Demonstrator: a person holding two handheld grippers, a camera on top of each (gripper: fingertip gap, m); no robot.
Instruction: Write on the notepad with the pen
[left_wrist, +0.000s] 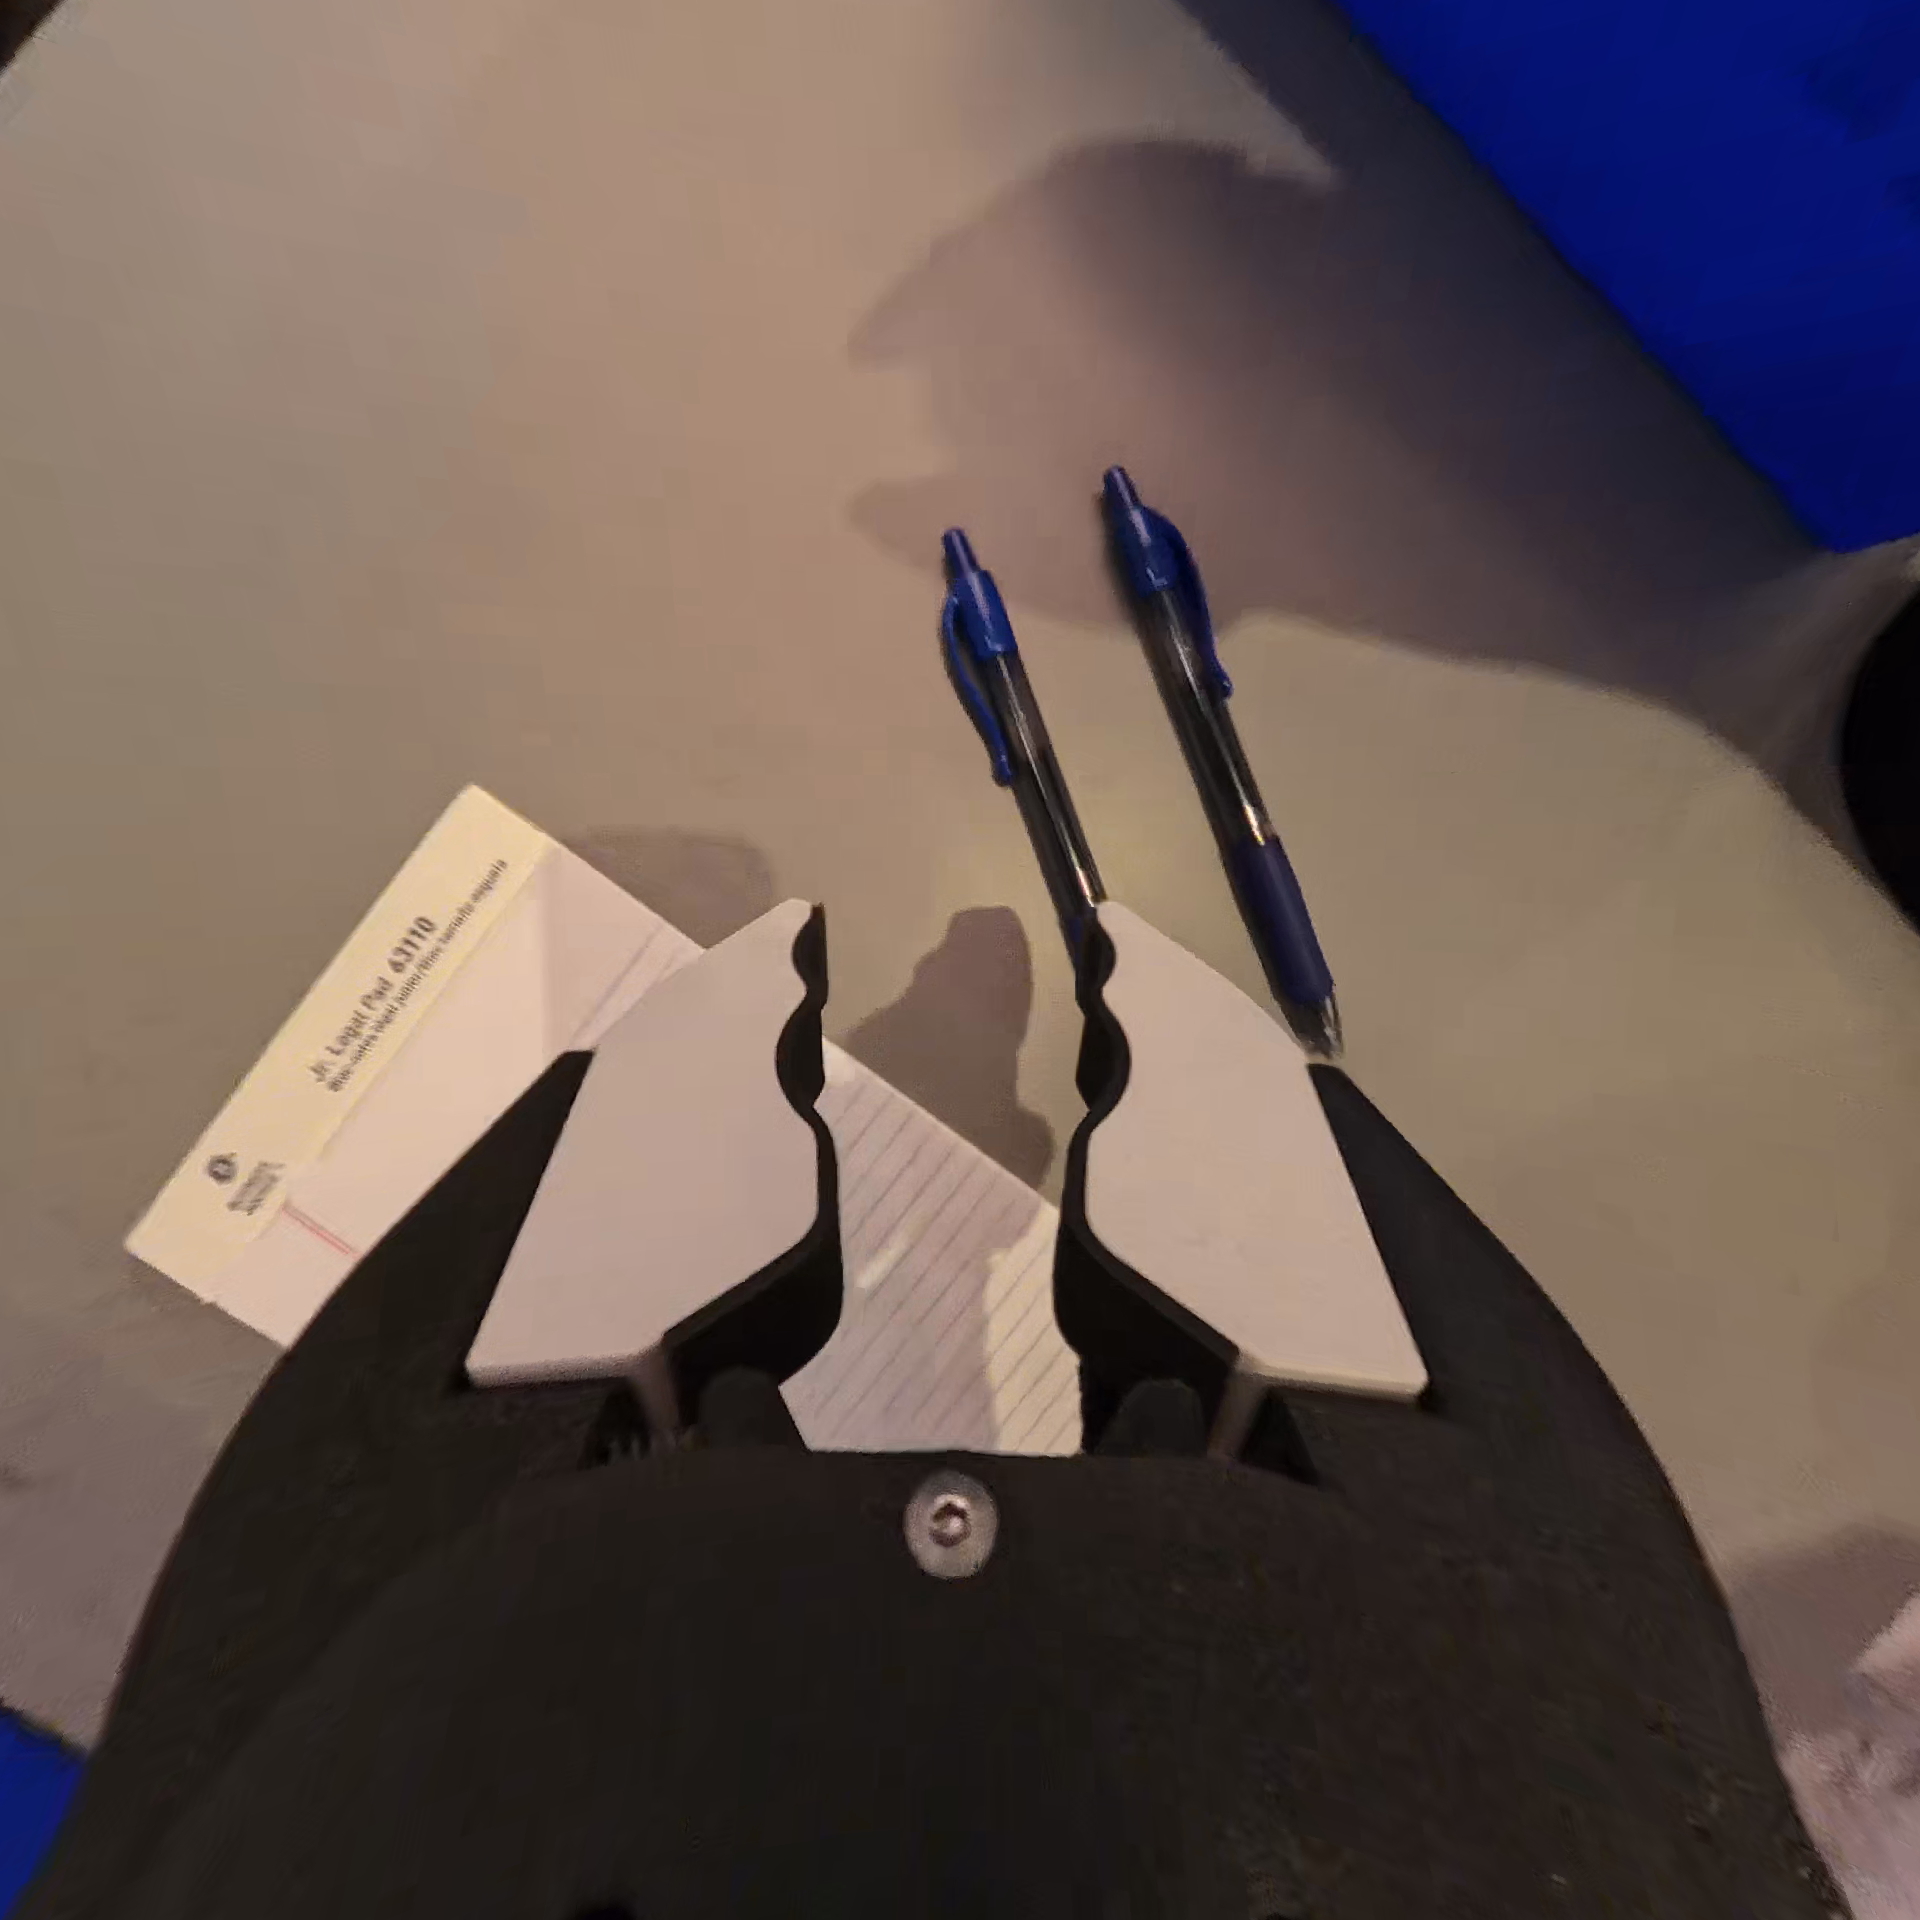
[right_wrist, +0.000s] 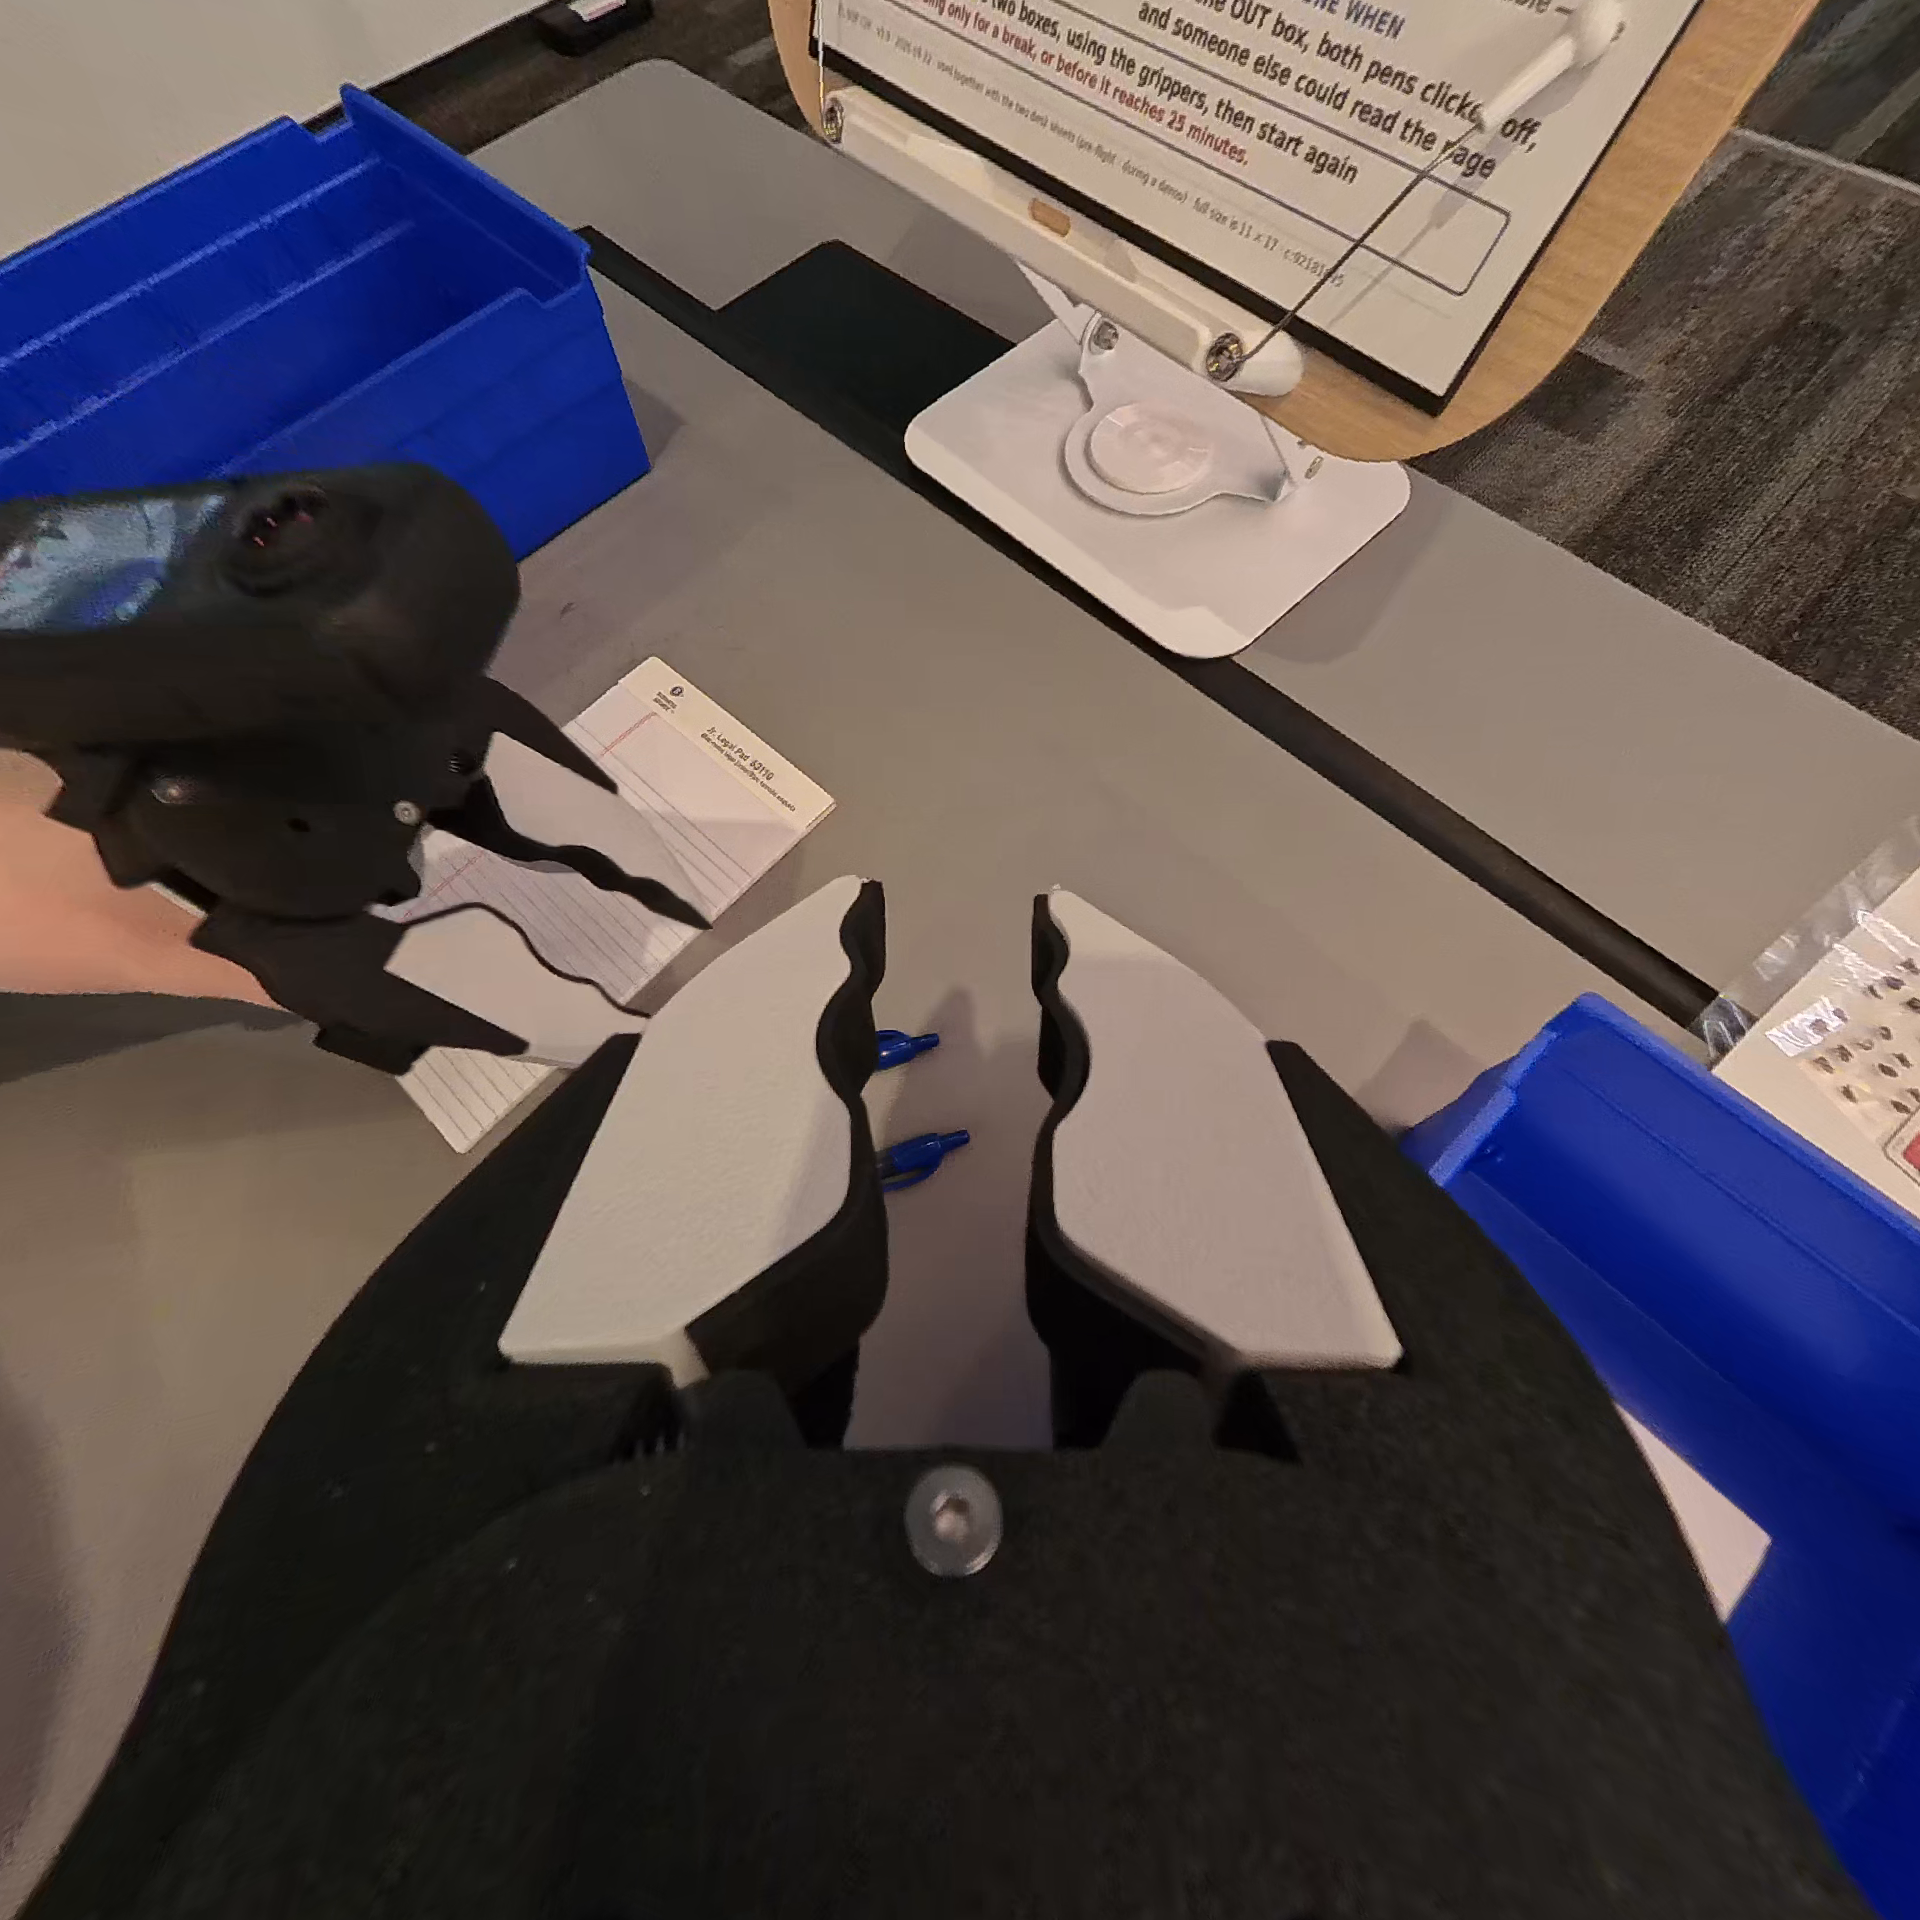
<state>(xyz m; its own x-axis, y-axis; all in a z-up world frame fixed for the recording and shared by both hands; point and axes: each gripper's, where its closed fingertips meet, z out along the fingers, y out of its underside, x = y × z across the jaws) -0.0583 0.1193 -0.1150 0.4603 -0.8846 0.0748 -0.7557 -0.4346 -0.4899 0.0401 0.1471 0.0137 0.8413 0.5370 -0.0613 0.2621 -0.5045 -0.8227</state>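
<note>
A white lined notepad (left_wrist: 416, 1049) with a cream top band lies flat on the grey table; it also shows in the right wrist view (right_wrist: 717, 800). Two blue click pens lie side by side to its right: one (left_wrist: 1013, 727) partly hidden by my left finger, the other (left_wrist: 1216, 758) in full view. My left gripper (left_wrist: 956, 925) is open and empty, hovering over the pad's near corner. My right gripper (right_wrist: 956, 904) is open and empty above the pens, whose blue ends (right_wrist: 914, 1044) (right_wrist: 925, 1148) show between its fingers. The left gripper (right_wrist: 582, 966) also shows there over the pad.
A blue bin (right_wrist: 312, 343) stands at the back left, another blue bin (right_wrist: 1704, 1299) at the near right. A white stand (right_wrist: 1153, 488) holding a printed sheet on a wooden board sits at the back. A hand holds the left gripper (right_wrist: 94, 914). Spacing between my two grippers at the tips: around 15 cm.
</note>
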